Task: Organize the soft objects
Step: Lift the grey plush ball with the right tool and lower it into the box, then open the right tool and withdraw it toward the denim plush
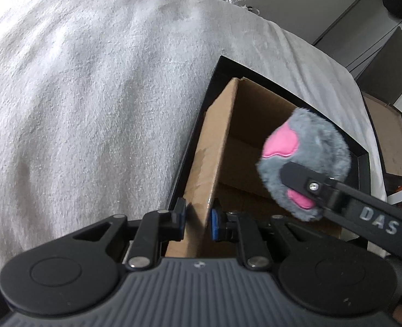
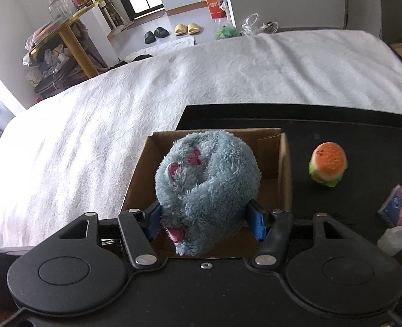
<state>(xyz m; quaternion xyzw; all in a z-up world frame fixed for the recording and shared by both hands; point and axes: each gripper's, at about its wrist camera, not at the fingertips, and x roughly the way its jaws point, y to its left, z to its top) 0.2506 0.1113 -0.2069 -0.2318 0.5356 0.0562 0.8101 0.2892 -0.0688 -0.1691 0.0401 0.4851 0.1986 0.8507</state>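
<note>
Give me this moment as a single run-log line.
left gripper: shut on cardboard box wall | right gripper: shut on grey plush toy, over box | burger toy: on black tray

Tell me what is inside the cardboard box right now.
The cardboard box shows bare brown walls and some bare floor. The grey plush paw, held above it by the right gripper, hides most of the floor.
</note>
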